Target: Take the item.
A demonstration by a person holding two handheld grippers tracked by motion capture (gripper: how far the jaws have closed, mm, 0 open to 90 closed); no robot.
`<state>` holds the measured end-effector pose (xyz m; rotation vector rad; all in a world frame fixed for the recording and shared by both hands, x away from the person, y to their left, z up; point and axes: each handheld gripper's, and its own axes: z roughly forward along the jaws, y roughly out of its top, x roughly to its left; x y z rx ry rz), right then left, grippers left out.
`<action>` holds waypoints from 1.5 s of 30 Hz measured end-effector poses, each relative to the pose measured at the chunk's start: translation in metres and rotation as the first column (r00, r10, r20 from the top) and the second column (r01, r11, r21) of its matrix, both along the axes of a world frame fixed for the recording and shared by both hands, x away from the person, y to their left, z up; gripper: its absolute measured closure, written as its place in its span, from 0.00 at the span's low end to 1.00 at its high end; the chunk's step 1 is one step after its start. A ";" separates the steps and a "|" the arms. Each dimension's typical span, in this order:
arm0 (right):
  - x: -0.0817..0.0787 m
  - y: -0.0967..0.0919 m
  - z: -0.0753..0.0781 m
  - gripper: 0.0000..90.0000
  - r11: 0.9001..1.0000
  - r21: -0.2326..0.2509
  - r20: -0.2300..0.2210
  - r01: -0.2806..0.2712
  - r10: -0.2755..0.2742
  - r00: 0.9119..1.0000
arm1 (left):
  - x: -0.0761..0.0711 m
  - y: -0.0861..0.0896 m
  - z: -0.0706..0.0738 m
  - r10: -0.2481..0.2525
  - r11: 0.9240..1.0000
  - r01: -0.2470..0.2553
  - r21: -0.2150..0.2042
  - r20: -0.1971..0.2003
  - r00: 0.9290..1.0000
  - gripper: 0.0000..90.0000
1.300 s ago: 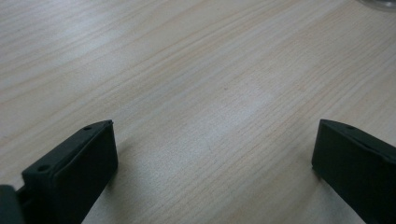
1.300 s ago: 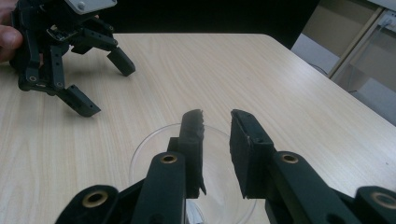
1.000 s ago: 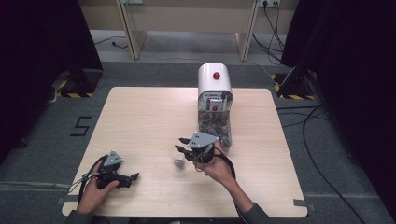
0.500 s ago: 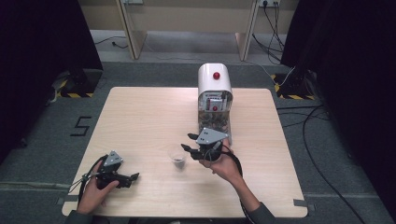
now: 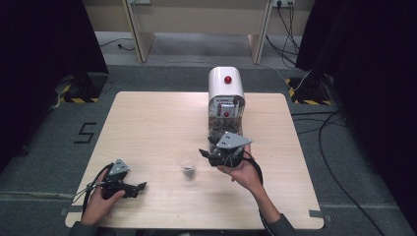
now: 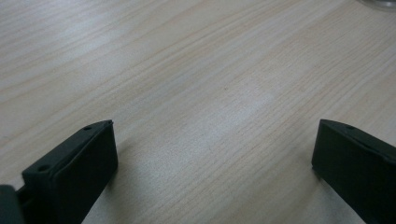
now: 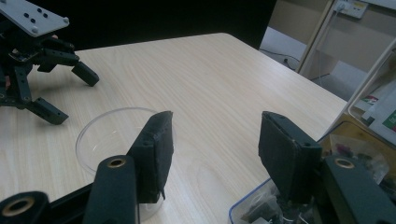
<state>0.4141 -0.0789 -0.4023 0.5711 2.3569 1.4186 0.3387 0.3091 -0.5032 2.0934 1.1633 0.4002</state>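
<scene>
The right tool (image 5: pixel 209 156) hangs above the pale wooden surface (image 5: pixel 157 118) just right of a small clear plastic cup (image 5: pixel 187 164), its black jaws apart with nothing between them — they have just been opening. In the right gripper view one jaw stands in front of the cup's rim (image 7: pixel 100 121), so part of the rim is hidden, yet the pads press on nothing. The cup stands upright near the middle of the surface's near half, with a little dark matter at its bottom; what that is I cannot tell.

Behind the right tool stands a white round-topped dispenser with a red knob (image 5: pixel 225 88), and at its foot a clear box of small dark pieces (image 5: pixel 219 129), just beside the back of the tool. The same box shows at the lower right of the right gripper view (image 7: pixel 261 207), close under the far jaw.

The left tool (image 5: pixel 140 187) rests low at the near left corner, well apart from the cup, held by the left hand (image 5: pixel 98 206). Its jaws stand wide apart over bare wood (image 6: pixel 210 102) and hold nothing. Nothing lies between it and the cup.

Cables trail over the grey floor (image 5: pixel 344 162) at the right.
</scene>
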 end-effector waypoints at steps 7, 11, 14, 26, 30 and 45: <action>0.001 -0.001 -0.004 0.50 1.000 -0.006 -0.003 0.002 -0.002 1.000 | 0.000 0.000 0.000 0.000 1.000 0.000 0.000 0.000 1.000 0.00; 0.001 -0.003 -0.003 0.50 1.000 -0.002 -0.001 0.010 -0.010 1.000 | 0.000 0.000 0.000 0.000 1.000 0.000 0.000 0.000 1.000 0.00; 0.002 -0.006 -0.002 0.49 1.000 0.002 0.001 0.017 -0.017 1.000 | 0.000 0.000 0.000 0.000 1.000 0.000 0.000 0.000 1.000 0.00; 0.004 -0.013 -0.003 0.47 0.999 0.001 0.001 0.041 -0.041 0.999 | 0.000 0.000 0.000 0.000 1.000 0.000 0.000 0.000 1.000 0.00; 0.004 -0.014 -0.004 0.47 0.999 0.000 -0.005 0.043 -0.043 0.999 | 0.000 0.000 0.000 0.000 1.000 0.000 0.000 0.000 1.000 0.00; 0.005 -0.024 -0.008 0.47 0.998 -0.013 -0.017 0.063 -0.063 0.998 | 0.000 0.000 0.000 0.000 1.000 0.000 0.000 0.000 1.000 0.00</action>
